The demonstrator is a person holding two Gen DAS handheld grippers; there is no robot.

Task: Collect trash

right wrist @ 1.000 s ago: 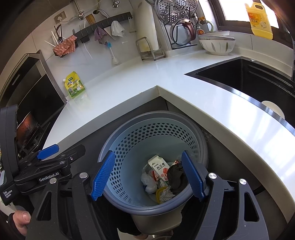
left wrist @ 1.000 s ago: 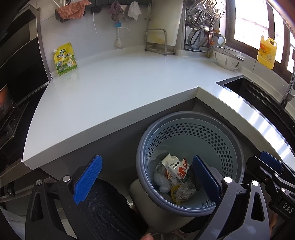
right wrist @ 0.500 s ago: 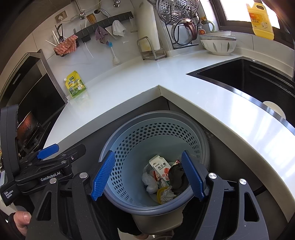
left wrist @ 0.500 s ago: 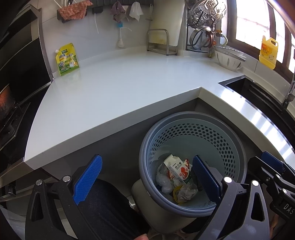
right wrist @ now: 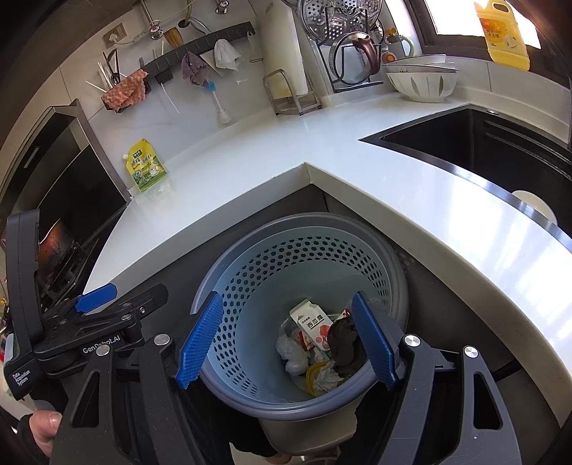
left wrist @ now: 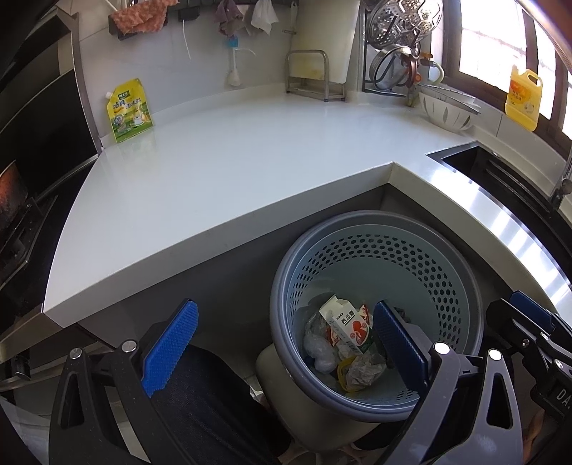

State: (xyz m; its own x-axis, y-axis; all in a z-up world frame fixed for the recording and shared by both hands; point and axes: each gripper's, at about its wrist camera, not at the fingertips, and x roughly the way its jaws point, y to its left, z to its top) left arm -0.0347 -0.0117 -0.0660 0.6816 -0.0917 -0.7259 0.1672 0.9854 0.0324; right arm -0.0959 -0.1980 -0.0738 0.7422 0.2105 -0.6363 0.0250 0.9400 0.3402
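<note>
left gripper (left wrist: 286,343) fingers spread wide, holding nothing; bin (left wrist: 461,272) sits below, mostly under its right finger. right gripper (right wrist: 287,338) likewise agape and empty, straddling the bin. carton (right wrist: 312,327) and crumpled trash (right wrist: 327,379) lie inside, between its fingers.

The basket (right wrist: 250,286) is pale blue-grey, pierced with a pattern of small holes. In it lies a white carton (right wrist: 312,327) printed red, beside black cloth (right wrist: 345,343). The bench (left wrist: 232,171) is plain white. Far left stands a yellow-green pouch (left wrist: 129,111); far right, a yellow bottle (right wrist: 504,34).
</note>
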